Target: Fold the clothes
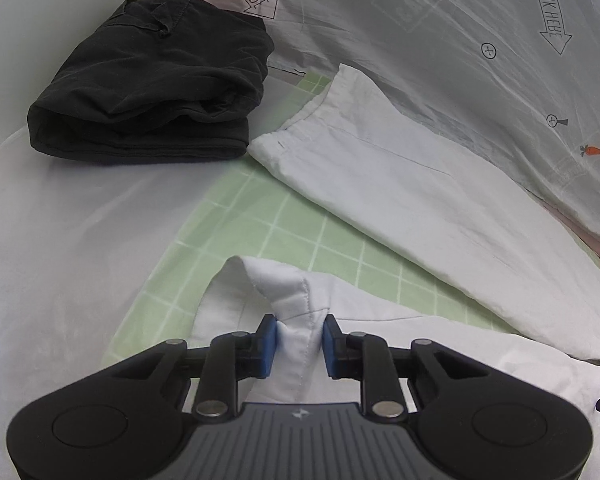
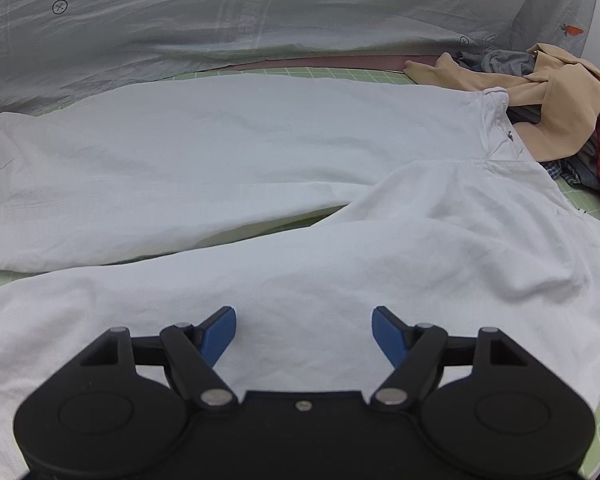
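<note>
The white trousers [image 2: 260, 160] lie spread on the green checked mat [image 1: 300, 240]; a bunched hem fold sits pinched between the left gripper [image 1: 300, 340] pads. The right gripper [image 2: 304, 332] hovers over a trouser leg, jaws wide and empty, with folded black shorts [image 1: 152, 80] well ahead-left of the left jaws

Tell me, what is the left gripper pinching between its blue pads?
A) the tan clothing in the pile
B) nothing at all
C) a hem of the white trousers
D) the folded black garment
C: in the left wrist view the left gripper has its blue pads pressed on a bunched hem of the white trousers, while the folded black garment lies apart.
</note>
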The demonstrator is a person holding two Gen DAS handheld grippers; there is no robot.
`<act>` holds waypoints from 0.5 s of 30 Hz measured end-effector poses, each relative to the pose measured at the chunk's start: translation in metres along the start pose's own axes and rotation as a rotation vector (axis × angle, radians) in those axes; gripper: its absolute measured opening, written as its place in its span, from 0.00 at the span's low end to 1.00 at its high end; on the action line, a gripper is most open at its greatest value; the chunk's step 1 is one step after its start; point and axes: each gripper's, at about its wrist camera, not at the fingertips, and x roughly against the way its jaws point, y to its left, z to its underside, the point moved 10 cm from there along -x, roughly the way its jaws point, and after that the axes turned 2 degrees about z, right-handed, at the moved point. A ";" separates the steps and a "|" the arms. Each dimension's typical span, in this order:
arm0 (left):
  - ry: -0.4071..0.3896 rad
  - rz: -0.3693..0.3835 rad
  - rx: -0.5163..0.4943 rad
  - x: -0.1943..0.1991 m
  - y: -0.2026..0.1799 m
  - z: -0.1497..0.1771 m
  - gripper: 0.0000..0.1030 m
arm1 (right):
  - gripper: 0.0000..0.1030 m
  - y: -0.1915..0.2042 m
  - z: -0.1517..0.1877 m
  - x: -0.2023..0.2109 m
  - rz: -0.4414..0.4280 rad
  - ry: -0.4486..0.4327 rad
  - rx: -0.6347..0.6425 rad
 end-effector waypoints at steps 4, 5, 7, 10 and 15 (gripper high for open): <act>0.051 0.016 0.044 -0.011 0.007 0.009 0.36 | 0.74 0.000 0.003 -0.001 0.002 0.012 0.000; 0.050 0.019 0.044 -0.011 0.007 0.009 0.30 | 0.74 0.000 0.004 -0.001 0.001 0.014 0.000; 0.052 0.035 0.032 -0.010 0.004 0.008 0.10 | 0.74 0.001 0.003 -0.002 0.002 0.017 0.002; 0.008 -0.022 0.057 -0.004 0.006 -0.014 0.06 | 0.74 0.001 0.001 -0.001 0.005 0.015 0.004; -0.062 -0.113 0.081 0.002 0.014 -0.054 0.06 | 0.74 0.000 -0.001 0.006 0.004 0.001 0.011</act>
